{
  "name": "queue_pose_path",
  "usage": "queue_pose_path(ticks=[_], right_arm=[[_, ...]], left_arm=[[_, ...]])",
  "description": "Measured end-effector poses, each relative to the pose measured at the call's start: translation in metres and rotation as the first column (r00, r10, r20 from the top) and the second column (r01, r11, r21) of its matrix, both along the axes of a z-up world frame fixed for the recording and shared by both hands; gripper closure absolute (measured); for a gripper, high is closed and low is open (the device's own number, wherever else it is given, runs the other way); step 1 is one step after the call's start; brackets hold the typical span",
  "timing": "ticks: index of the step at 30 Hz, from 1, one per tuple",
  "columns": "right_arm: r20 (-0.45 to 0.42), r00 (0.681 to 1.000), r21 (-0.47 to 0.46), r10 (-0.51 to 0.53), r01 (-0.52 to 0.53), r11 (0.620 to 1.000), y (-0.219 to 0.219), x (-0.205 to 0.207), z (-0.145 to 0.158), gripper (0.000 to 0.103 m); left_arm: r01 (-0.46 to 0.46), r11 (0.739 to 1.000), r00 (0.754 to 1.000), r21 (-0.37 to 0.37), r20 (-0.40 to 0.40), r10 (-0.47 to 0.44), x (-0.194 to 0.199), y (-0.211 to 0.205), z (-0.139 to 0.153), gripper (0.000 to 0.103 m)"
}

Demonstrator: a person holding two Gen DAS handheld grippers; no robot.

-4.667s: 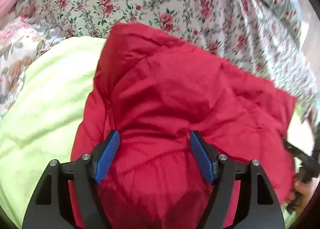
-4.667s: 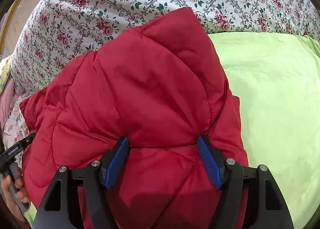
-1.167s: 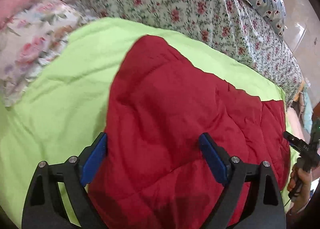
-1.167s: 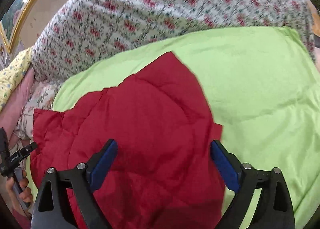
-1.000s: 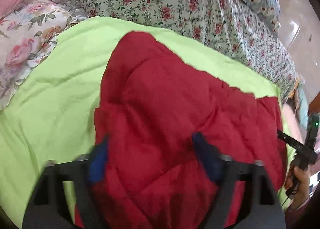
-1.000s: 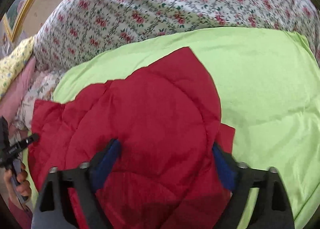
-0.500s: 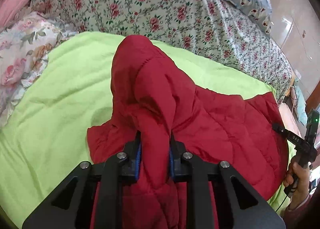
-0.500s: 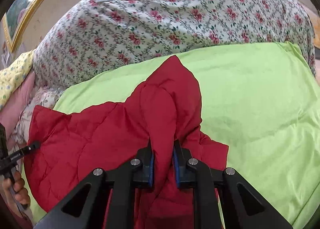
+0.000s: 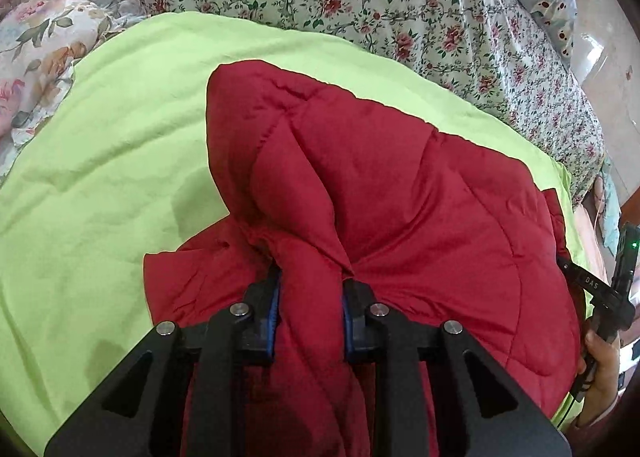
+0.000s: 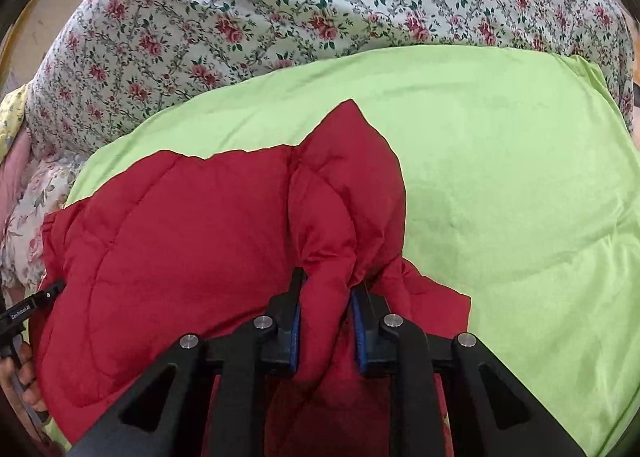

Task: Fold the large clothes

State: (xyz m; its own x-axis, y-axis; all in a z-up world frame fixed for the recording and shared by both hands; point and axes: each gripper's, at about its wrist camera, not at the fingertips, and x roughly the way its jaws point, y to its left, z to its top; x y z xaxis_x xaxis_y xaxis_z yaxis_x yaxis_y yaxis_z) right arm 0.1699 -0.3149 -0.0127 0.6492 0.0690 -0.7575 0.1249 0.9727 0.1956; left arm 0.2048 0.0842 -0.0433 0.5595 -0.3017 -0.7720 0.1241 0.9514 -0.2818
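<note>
Red quilted padded jacket (image 9: 400, 197) now sits pinched in both tools: a second ago the jaws stood wide over it. The left gripper (image 9: 310, 297) and right gripper (image 10: 326, 297) each clamp a raised ridge of padding, though both jaws are easing open slightly. That likely readies the next fold. Ahead of each gripper, the jacket spreads across the lime-green sheet (image 10: 500, 177).

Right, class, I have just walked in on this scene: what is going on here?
A person is folding a red quilted jacket on a bed spread with a lime-green sheet. Each hand holds a gripper. The left gripper and the right gripper each pinch a bunched ridge of the jacket's near edge, though both sets of jaws are easing open slightly. The fold is not yet made.
</note>
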Motion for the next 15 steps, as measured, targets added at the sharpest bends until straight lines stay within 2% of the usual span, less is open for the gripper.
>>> queue_pose_path(ticks=[11, 14, 15], right_arm=[[-0.005, 1.0, -0.002, -0.01, 0.01, 1.0, -0.0015, 0.0021, -0.0074, 0.077], [-0.004, 1.0, 0.003, -0.016, 0.016, 1.0, -0.0028, 0.0021, -0.0083, 0.075], [-0.004, 1.0, 0.006, -0.017, 0.017, 1.0, -0.0033, 0.0019, -0.0083, 0.074]], left_arm=[[-0.007, 0.999, 1.0, 0.043, 0.013, 0.007, -0.0009, -0.0048, -0.0019, 0.072], [-0.024, 0.999, 1.0, 0.048, 0.022, 0.023, -0.0033, -0.0035, 0.0005, 0.065], [-0.031, 0.998, 0.999, 0.051, 0.024, 0.03, -0.0042, -0.0031, 0.001, 0.06]])
